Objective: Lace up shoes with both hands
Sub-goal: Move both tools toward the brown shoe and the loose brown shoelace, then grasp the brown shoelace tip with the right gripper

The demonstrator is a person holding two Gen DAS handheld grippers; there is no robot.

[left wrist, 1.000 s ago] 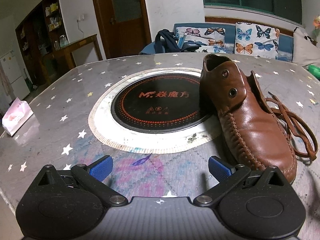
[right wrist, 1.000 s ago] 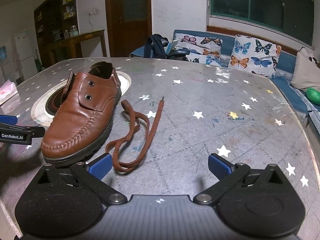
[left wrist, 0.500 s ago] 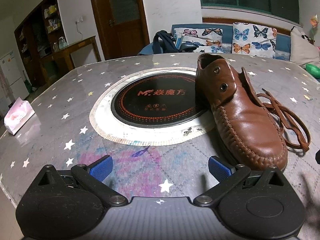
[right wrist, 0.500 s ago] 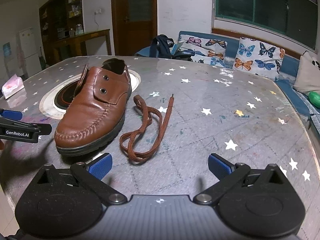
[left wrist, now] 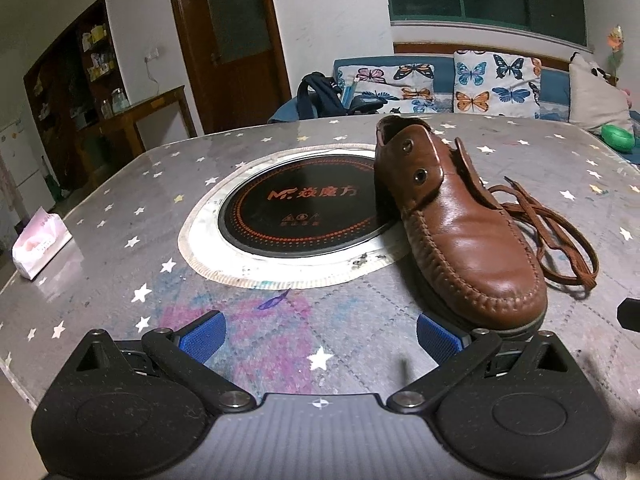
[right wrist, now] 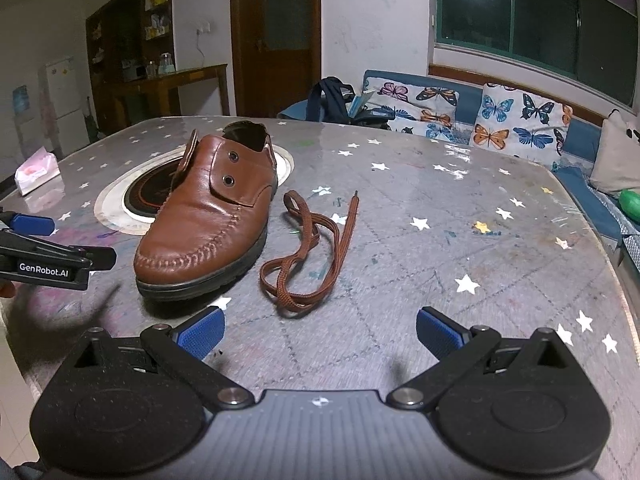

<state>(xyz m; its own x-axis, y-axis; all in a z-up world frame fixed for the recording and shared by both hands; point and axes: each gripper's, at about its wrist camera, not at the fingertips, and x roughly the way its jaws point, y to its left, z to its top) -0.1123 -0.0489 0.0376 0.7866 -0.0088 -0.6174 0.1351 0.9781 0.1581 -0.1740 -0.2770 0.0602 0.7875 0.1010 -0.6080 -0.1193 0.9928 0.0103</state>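
Shoe: I see the brown shoe (right wrist: 208, 216) on the table (right wrist: 460, 216), heel on the round cooktop (left wrist: 296, 210), eyelets empty, nothing inside visible.
Lace: the brown lace (right wrist: 312, 248) lies loose just beside the shoe, toward the table's sofa-side edge.
Left gripper (left wrist: 318, 330): fingers spread wide, holding nothing.
Right gripper (right wrist: 318, 330): fingers wide apart, holding nothing.
Change: both grippers have pulled back toward the near edge; shoe and lace unmoved.
Hidden: the shoe's far side blocks part of the lace in my left view.
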